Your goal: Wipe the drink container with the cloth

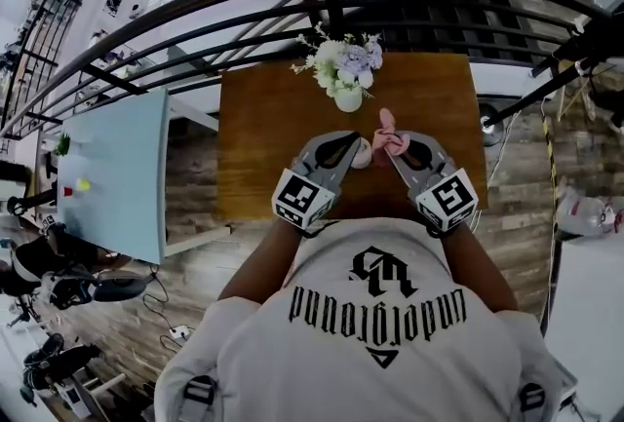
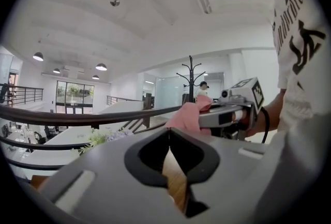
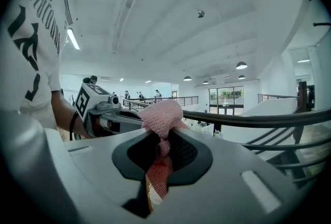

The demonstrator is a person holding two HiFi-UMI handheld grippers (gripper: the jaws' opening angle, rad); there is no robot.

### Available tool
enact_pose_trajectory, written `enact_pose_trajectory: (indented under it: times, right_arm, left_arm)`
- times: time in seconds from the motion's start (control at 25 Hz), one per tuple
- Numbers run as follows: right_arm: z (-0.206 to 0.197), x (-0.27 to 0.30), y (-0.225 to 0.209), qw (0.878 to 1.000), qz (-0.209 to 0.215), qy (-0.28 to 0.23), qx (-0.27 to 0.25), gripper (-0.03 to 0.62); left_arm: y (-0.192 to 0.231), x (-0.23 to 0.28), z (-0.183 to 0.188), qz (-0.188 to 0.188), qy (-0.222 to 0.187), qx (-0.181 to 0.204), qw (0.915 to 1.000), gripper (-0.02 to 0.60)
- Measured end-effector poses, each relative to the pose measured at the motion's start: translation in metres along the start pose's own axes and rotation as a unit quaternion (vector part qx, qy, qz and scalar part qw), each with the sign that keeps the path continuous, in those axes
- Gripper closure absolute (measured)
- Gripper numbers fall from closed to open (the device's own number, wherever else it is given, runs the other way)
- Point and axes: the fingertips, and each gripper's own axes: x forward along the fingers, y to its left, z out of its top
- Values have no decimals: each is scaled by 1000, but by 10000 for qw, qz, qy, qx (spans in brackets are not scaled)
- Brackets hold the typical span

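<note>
On the table (image 1: pixel 263 118), a flower vase (image 1: pixel 348 99) stands beyond the cloth (image 1: pixel 387 132).

Two claws (image 1: pixel 357 145) (image 1: pixel 392 151); one cloth (image 1: pixel 386 123); one vase (image 1: pixel 348 99); one table (image 1: pixel 263 128).

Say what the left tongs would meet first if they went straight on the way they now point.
Most likely the pink cloth pinched in the right tongs, close ahead, though depth is unclear.

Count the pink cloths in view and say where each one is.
1. The pink cloth is pinched in the shut jaws of the right gripper, held over the wooden table near the flower vase. Part of the table is hidden, so another may be.
</note>
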Motion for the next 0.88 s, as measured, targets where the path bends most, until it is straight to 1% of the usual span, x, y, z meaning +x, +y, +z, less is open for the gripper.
enact_pose_trajectory:
  times: [0.2, 0.32, 0.48, 0.6, 0.68, 0.76, 0.88]
  right_arm:
    - [-5, 10, -5, 9998, -136, 147, -32, 560]
    - [-12, 14, -9, 9997, -115, 194, 14, 560]
    - [-18, 21, -16, 9996, -121, 209, 178, 559]
    - [-31, 29, -15, 9993, -59, 295, 241, 559]
    - [-43, 33, -15, 9987, -7, 400, 302, 559]
    - [-57, 35, -16, 9979, 29, 553, 340, 559]
    - [-73, 40, -23, 9965, 41, 733, 398, 560]
  left_arm:
    - [10, -1, -15, -311, 58, -22, 9995, 529]
    - [11, 3, -22, -460, 40, -70, 9989, 529]
    - [11, 9, -23, -644, 13, 2, 9979, 528]
    - [14, 12, -34, -789, 79, -29, 9968, 528]
    - [19, 15, -43, -849, 128, -38, 9963, 505]
    - [21, 17, -52, -874, 186, -54, 9960, 452]
    - [23, 21, -71, -979, 388, 14, 9944, 401]
